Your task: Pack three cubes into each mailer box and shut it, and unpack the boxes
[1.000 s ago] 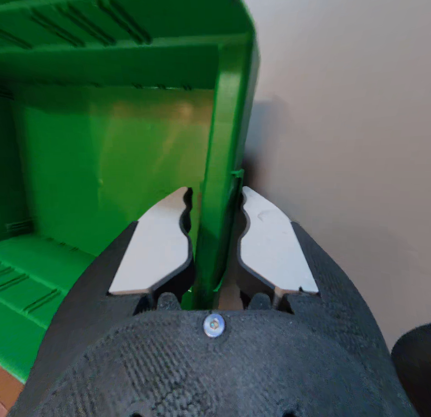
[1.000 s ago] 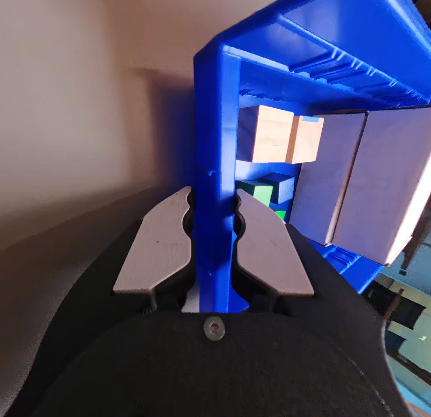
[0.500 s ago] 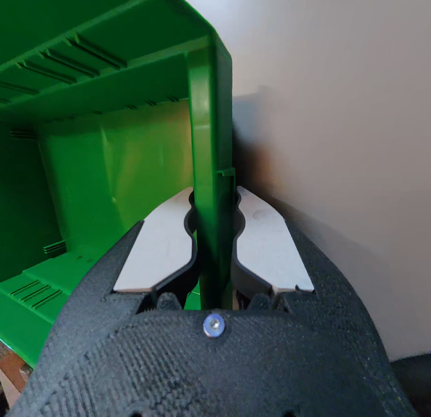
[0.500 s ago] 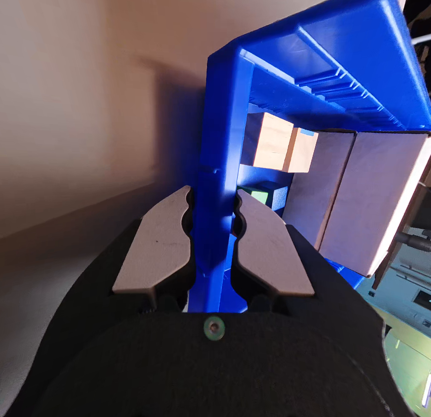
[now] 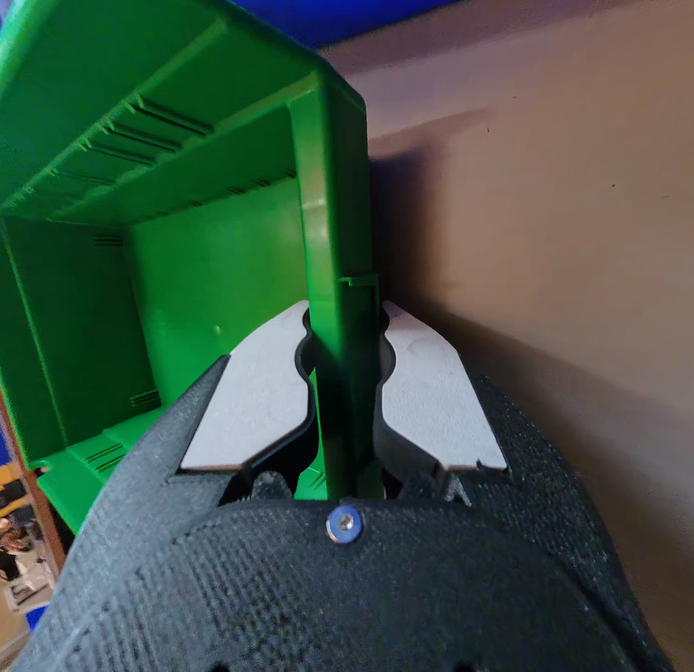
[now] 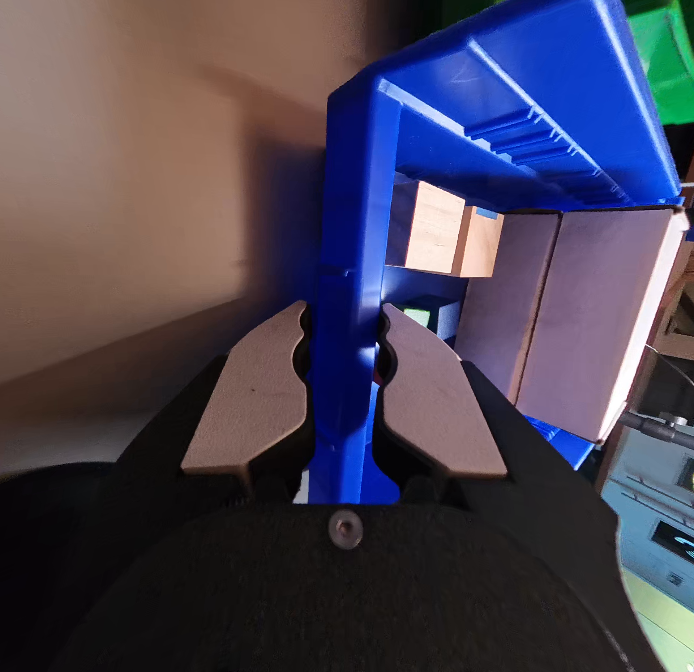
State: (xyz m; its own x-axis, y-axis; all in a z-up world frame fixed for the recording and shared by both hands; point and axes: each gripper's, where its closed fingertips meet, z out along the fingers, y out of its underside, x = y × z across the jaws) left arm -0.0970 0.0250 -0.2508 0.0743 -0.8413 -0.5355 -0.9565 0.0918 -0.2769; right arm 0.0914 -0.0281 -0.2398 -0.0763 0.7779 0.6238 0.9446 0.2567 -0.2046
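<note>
My left gripper (image 5: 343,312) is shut on the rim wall of an empty green plastic bin (image 5: 210,271) and holds it tilted. My right gripper (image 6: 343,310) is shut on the rim wall of a blue plastic bin (image 6: 353,203), also tilted. Inside the blue bin lie a closed cardboard mailer box (image 6: 571,316), two plain wooden cubes (image 6: 435,229), a green cube (image 6: 417,316) and a dark blue cube (image 6: 448,318) behind my right finger. Other cubes may be hidden behind the box.
A pale table surface (image 5: 563,278) lies beside the green bin and beside the blue bin (image 6: 131,203). The blue bin's edge shows at the top of the left wrist view (image 5: 356,4); the green bin shows at the top right of the right wrist view (image 6: 664,60). Equipment (image 6: 661,503) stands at the lower right. The tips of one gripper are about 20 centimeters away from the tips of the other.
Both bins have swung in the views while staying gripped. The green bin now shows more of its outer side. The blue bin tilts further, and its contents have stayed in place.
</note>
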